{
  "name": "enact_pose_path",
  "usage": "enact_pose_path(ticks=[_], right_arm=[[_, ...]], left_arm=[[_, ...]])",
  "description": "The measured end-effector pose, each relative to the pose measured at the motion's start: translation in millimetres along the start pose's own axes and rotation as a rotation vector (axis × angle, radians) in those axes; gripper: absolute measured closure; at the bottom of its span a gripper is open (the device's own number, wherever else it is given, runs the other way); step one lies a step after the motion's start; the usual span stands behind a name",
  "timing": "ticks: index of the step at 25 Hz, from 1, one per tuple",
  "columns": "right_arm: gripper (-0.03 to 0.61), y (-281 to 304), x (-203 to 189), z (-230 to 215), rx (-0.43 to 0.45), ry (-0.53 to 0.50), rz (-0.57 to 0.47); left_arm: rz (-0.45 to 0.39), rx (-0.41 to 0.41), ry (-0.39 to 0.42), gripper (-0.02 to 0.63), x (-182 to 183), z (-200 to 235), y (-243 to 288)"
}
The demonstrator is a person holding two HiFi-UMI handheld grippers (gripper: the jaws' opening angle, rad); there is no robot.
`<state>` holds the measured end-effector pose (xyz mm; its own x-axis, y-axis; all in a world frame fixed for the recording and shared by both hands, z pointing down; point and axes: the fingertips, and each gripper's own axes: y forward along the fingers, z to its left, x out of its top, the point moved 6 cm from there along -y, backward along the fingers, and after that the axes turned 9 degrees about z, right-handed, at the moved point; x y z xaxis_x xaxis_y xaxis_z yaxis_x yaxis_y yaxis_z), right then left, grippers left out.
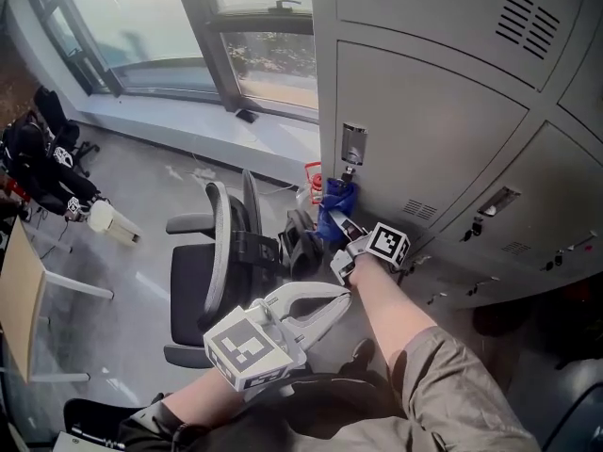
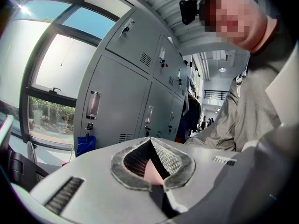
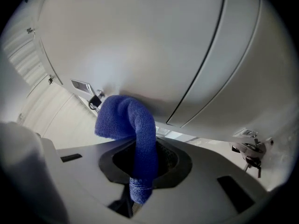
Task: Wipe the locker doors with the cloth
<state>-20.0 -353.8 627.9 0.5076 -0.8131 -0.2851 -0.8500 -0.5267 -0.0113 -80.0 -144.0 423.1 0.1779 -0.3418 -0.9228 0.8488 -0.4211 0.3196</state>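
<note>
An office chair crowds the frame's lower centre beside the locker doors. Open floor lies left, and a latch protrudes.

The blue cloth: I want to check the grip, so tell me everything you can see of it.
The blue cloth looks like soft terry or microfibre. It is bunched into a thick roll and clamped in the fingers of the right gripper, with a short end hanging out behind them. Its folded-over top seems to press against the grey locker door, just below that door's latch.
</note>
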Motion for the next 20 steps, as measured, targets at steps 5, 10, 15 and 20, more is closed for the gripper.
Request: enact_pose_path(ticks=[5,10,15,20], right_arm=[[0.522,0.2,12.0,-12.5,-0.010,0.043,-0.044],[0.522,-27.2,27.2,-18.9,-0.020,0.043,-0.070],[0.522,-76.8,41.0,-20.8,-0.023,0.021,-0.113],[0.522,-132.1,53.4,-26.4,-0.057,0.027,-0.169]], left_arm=[[0.016,0.007,-0.013,0.615,-5.7,5.1,2.0],[0.025,0.004,-0.026,0.615,-5.8,5.8,11.9],[0.031,-0.019,-0.016,0.615,-0.1,1.0,25.7],[0.036,-0.044,-0.004,0.615,6.1,-5.7,40.3]])
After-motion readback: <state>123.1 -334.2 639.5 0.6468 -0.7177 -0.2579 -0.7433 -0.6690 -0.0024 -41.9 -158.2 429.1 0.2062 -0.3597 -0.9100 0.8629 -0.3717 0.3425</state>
